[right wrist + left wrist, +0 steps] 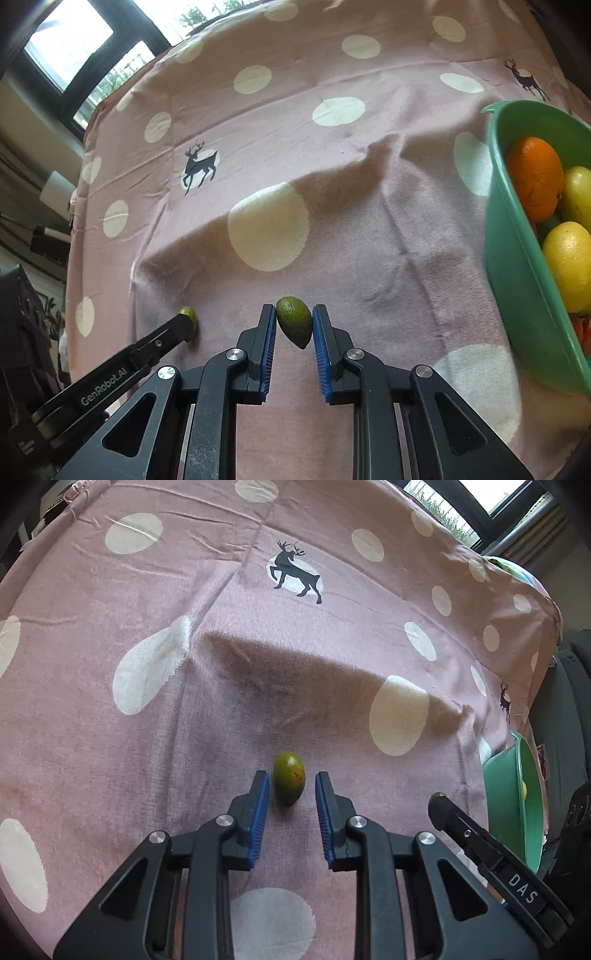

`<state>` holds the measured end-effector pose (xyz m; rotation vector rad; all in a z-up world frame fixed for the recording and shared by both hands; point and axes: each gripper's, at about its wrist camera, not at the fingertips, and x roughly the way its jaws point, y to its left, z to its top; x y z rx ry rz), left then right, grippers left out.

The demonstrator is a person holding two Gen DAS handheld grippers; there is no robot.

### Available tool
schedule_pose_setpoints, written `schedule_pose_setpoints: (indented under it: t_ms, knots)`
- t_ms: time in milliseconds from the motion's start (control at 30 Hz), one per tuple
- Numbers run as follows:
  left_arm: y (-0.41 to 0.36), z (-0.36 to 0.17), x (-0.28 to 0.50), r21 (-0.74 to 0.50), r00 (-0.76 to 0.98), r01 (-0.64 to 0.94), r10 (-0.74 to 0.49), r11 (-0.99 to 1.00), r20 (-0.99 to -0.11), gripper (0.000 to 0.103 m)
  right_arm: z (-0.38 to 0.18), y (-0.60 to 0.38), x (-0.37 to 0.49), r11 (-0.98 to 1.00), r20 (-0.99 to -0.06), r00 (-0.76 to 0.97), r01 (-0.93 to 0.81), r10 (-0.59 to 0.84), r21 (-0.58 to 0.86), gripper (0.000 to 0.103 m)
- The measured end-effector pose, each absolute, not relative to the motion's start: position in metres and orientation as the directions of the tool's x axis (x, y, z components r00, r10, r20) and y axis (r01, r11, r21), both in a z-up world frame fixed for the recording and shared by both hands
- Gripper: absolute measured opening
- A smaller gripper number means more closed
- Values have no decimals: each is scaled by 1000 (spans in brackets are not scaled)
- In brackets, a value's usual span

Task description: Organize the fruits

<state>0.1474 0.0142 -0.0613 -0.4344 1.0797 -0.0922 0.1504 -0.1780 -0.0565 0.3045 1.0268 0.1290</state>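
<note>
Pink spotted cloth point(351, 258) covers the table; a green bowl point(517, 280) w/ an orange point(535, 177) & lemons sits at right. Left gripper point(290, 788) and right gripper point(294, 325) are each clenched near a small green fruit point(289, 778) point(294, 325), the right touching it. Best to lift slow & straight; whether the left pads truly touch is hard to tell, & the bowl's far side is cut off.
</note>
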Motion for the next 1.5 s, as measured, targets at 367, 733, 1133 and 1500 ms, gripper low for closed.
schedule_pose_setpoints:
  t_ms: [367,733,1133,1500]
  knots:
    - [2,-40,137,-421,545,-86,-311,903,-779,18,-45,-194,141,937,-797,549,68,251,343,22]
    - [-93,40,92,-406,669,256,-463,878,-581,18,18,-258,88,903,-650,750,190,120,386,22]
    - [-186,25,94,-369,562,431,-565,823,-604,18,25,-340,58,830,-623,782,365,-27,422,22]
    - [-204,22,94,-310,578,420,-515,853,-633,48,19,-357,54,823,-653,754,413,-69,390,27]
